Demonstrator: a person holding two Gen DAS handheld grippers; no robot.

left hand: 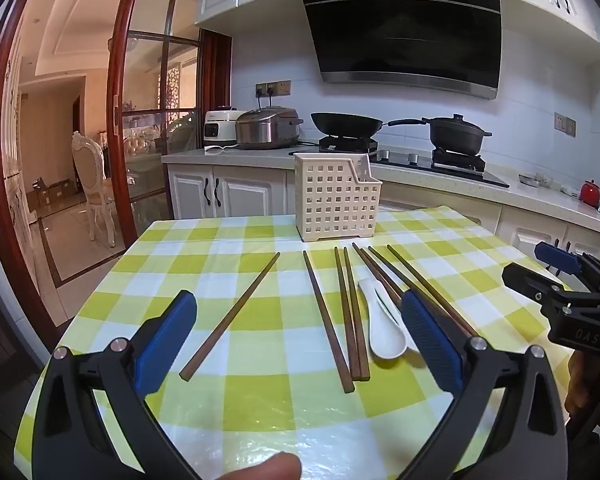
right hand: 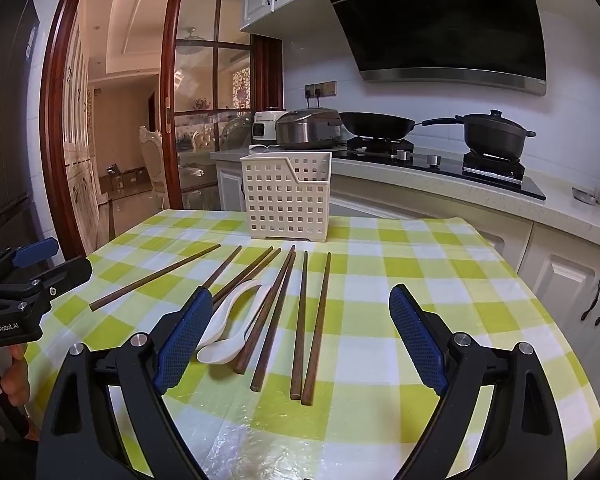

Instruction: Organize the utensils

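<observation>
A kitchen table (left hand: 260, 400) under a green, yellow and white checked cloth fills both views. At its far edge stands a cream perforated basket (left hand: 336, 200), upright and empty as far as can be seen. In front of it lie brown chopsticks (left hand: 348, 312), fanned out loosely, one set apart to the left. A white spoon (left hand: 384, 328) lies among them, touching some of the sticks.

The left gripper (left hand: 300, 336) and right gripper (right hand: 300, 336) both hover low over the table, jaws released wide and holding nothing.

Risk, as a judgement: the sticks lie close together and partly crossed, so a grab may catch two, or nudge the spoon. Thin sticks could also slip or tilt and miss the basket.

Writing: "GenRobot.AI" on the left gripper's body in the right view; "DAS" on the right gripper's.
</observation>
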